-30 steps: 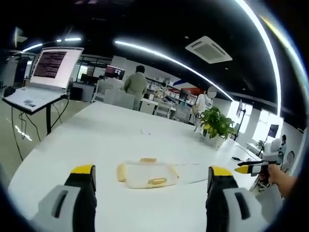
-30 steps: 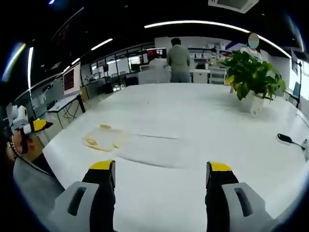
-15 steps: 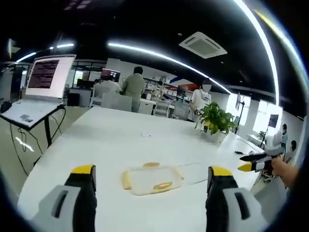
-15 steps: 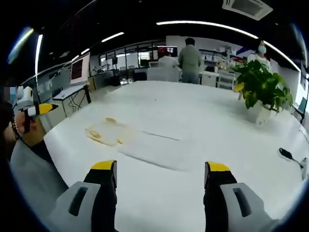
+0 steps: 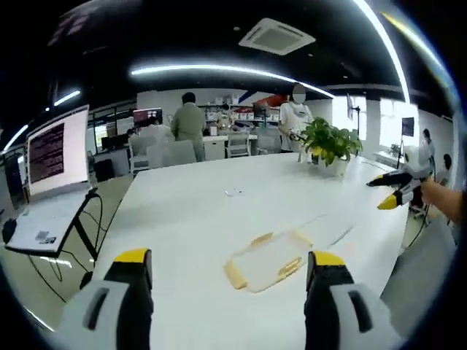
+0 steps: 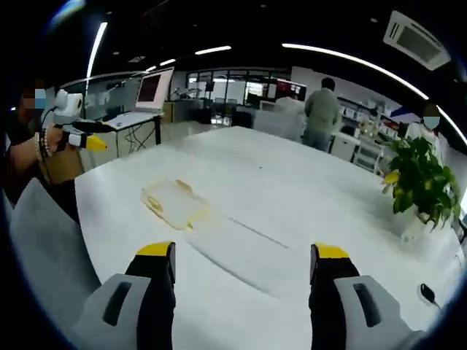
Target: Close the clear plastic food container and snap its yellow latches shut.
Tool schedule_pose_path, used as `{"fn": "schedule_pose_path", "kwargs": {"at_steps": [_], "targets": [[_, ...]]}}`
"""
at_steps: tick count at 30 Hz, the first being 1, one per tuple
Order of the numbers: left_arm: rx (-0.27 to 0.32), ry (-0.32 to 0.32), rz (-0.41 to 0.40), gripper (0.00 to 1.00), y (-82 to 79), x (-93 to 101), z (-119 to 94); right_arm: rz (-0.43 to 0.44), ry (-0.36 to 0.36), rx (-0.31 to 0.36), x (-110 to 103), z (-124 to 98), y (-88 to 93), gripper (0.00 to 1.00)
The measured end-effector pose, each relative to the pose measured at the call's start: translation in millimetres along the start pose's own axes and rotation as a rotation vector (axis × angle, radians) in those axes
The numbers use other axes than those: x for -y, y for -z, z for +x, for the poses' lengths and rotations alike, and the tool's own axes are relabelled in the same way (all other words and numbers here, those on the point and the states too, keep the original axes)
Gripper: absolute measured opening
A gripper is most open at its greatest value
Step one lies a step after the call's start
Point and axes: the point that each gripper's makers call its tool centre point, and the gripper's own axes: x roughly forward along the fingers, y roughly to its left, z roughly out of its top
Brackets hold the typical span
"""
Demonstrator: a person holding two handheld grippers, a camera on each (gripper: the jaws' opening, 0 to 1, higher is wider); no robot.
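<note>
We hold both tongs, left and right, spread wide above the table; the container seemingly lies closed.

Two-jaw left gripper: grey moulded jaw bodies, each with a dark oblong slot, black inner faces, bright yellow caps at the tips. Same build on the right gripper: grey shells with slotted recesses, black inner sides, yellow-capped tips. From afar, in the left gripper view, slim dark jaws ending in yellow points, gripped by a hand. In the right gripper view, the other gripper's white rounded housing above dark jaws, a yellow tip, a hand behind it with a beaded bracelet at the wrist.
</note>
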Motion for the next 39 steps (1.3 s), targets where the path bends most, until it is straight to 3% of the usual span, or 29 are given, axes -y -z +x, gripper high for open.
{"fn": "schedule_pose_path", "kwargs": {"at_steps": [13,19,23,29,37,39], "targets": [[-0.177,0.101,0.399,0.77,6.3,-7.7,46,-0.312,-0.161,-0.056,-26,52,-27.6,0.69],[-0.291,0.186,0.577,0.76,24.2,-8.9,71,-0.435,-0.228,-0.092,-38,79,-33.4,0.68],[-0.333,0.245,0.618,0.77,34.5,-3.5,86,-0.494,-0.258,-0.115,-44,95,-35.5,0.66],[-0.399,0.338,0.759,0.76,50.9,2.4,105,-0.564,-0.344,-0.158,-60,120,-34.5,0.62],[-0.435,0.412,0.806,0.75,66.7,9.6,134,-0.627,-0.501,-0.276,-80,149,-18.8,0.62],[-0.446,0.435,0.813,0.75,71.7,12.9,137,-0.644,-0.505,-0.298,-81,158,-13.8,0.59]]}}
